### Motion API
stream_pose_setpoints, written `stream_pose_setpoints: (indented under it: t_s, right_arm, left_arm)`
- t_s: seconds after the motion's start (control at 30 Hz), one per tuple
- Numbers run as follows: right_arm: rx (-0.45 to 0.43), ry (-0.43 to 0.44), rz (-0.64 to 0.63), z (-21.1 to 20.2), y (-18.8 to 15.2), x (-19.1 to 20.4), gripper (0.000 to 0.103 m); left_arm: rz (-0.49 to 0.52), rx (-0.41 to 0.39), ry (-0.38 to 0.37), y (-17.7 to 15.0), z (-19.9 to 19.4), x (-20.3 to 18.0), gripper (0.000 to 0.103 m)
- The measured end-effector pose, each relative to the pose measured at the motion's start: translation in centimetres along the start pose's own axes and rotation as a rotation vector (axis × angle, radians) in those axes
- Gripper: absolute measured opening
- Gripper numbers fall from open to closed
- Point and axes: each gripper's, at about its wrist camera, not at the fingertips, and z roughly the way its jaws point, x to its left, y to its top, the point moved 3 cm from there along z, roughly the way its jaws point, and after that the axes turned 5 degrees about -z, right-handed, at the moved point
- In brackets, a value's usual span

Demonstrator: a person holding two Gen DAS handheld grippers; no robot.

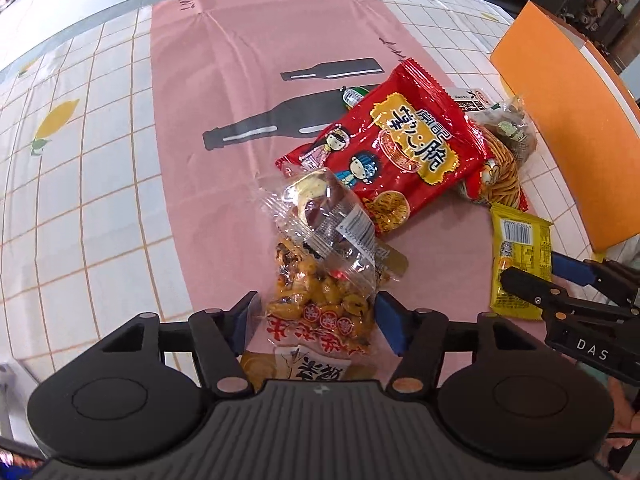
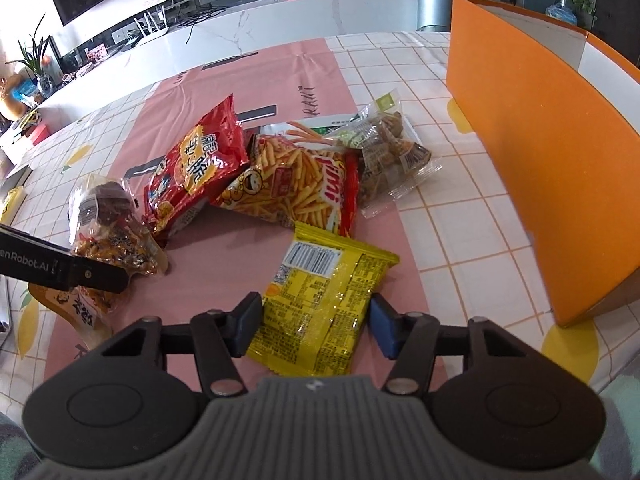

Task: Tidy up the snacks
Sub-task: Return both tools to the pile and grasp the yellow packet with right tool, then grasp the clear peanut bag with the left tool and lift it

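Note:
Snack bags lie in a loose pile on the pink runner. My left gripper [image 1: 316,316] is open, its blue pads on either side of a clear bag of yellow nuts [image 1: 320,296], which also shows in the right wrist view [image 2: 112,248]. My right gripper [image 2: 316,320] is open around a yellow packet [image 2: 320,304], barcode side up, also in the left wrist view [image 1: 520,256]. Beyond lie a red noodle-snack bag [image 1: 400,148] [image 2: 196,168], a bag of potato sticks [image 2: 296,180] and a clear bag of brown pieces [image 2: 388,152].
An orange box [image 2: 540,160] stands open on the right, also in the left wrist view [image 1: 568,128]. The table has a white grid cloth with lemons [image 1: 60,160]. A counter with a router, plants and a bin [image 2: 434,4] lies behind.

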Motion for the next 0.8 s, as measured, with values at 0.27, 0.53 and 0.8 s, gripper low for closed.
stream_pose_setpoints:
  t_s: [0.27,0.53,0.8]
  right_arm:
    - [0.022,0.070,0.062,-0.6,0.1,-1.8,0.025]
    - [0.013,0.111,0.071,-1.8,-0.2,-3.5,0.008]
    - [0.034,0.154,0.122,-1.3,-0.5,-5.0,0.026]
  left_arm:
    - [-0.201,-0.016,-0.122,-0.4,-1.8,-2.8,0.030]
    - [-0.177,-0.051,-0.067,-1.6,-1.6,-7.9,0.030]
    - [-0.207,-0.110,-0.012,-1.9,-0.2,-9.3,0.043]
